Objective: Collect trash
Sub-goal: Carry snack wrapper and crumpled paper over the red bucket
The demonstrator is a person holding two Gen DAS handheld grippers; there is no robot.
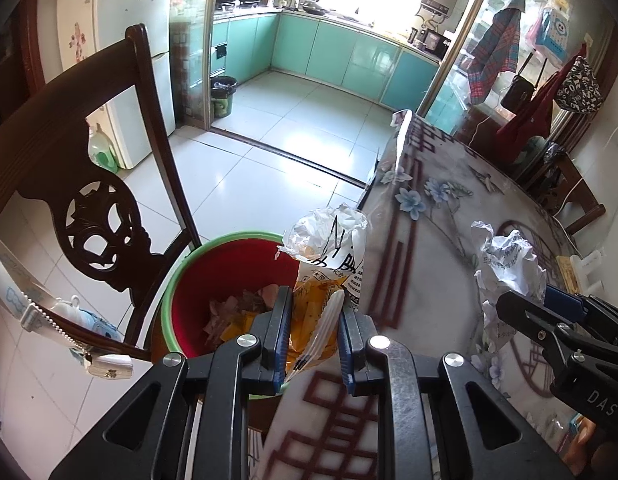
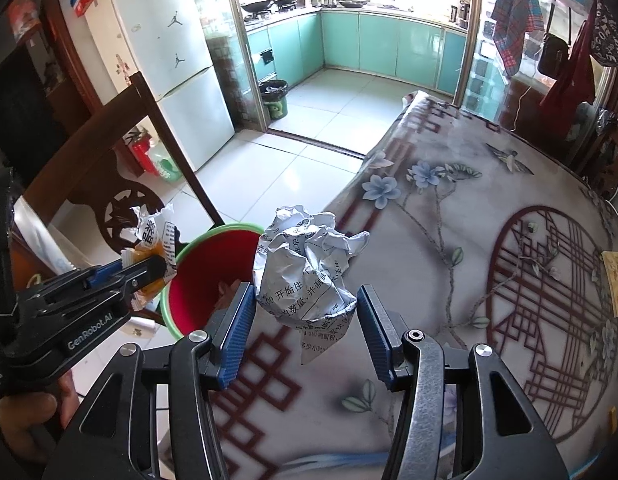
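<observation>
Red bin [image 1: 213, 276] with a green rim, lower centre of the left wrist view, standing on the tile floor between the dark carved chair [image 1: 69, 184] and the table [image 1: 441, 216] edge. Inside it — brownish and orange scraps at the bottom; what they are cannot be made out. In the right wrist view the same bin sits left of centre, its near side cut off by the gripper finger.

A second, black bin [image 1: 223, 94] stands in the kitchen doorway, upper centre; contents too small to read.

Left gripper [image 1: 314, 336] is clenched on a snack wrapper [image 1: 329, 256] — orange below, white with black print above, crumpled silver top. A white ribbed piece runs down between the pads; hard to identify. The wrapper rises just right of the bin's mouth, over the table edge.

Right gripper [image 2: 307, 320] is clamped on a crumpled paper ball [image 2: 305, 264] printed with black characters, both blue pads against its sides. The ball hangs above the flowered tablecloth, just right of the bin rim. A loose flap trails below the pads.

A hand [image 2: 33, 412] shows at lower left, partly cut off.
</observation>
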